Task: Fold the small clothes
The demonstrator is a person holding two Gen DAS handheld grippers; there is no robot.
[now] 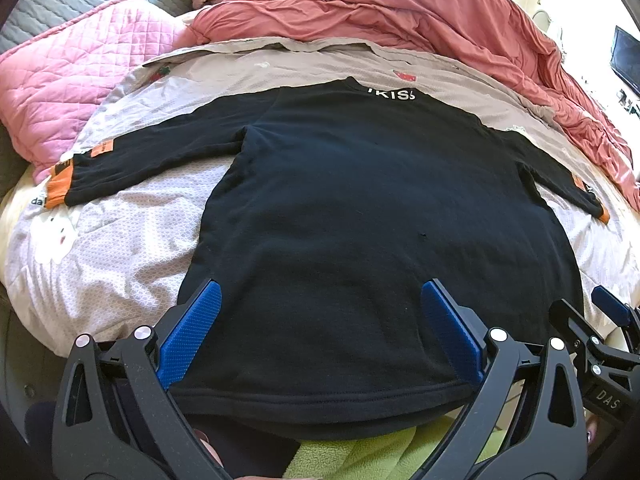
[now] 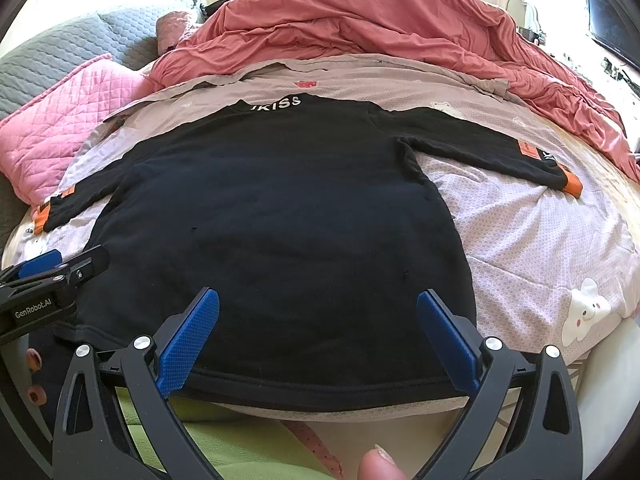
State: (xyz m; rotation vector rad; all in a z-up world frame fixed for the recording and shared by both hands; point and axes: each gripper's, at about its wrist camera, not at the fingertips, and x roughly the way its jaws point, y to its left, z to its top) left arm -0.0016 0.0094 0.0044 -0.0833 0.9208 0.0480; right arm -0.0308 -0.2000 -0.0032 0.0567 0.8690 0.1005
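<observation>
A small black long-sleeved sweater (image 1: 352, 208) with orange cuffs lies flat on the bed, sleeves spread, white lettering at the collar. It also shows in the right wrist view (image 2: 280, 208). My left gripper (image 1: 320, 292) is open, its blue pads wide apart above the left part of the hem. My right gripper (image 2: 318, 300) is open above the right part of the hem. Each gripper shows at the edge of the other's view: the right one (image 1: 608, 320), the left one (image 2: 52, 272). Neither holds cloth.
The sweater rests on a pale patterned bed cover (image 2: 540, 240). A rumpled red duvet (image 1: 420, 20) lies behind it, a pink quilted pillow (image 1: 72, 76) at the left. Green fabric (image 1: 360, 452) lies at the bed's near edge. A fingertip (image 2: 380, 466) shows below.
</observation>
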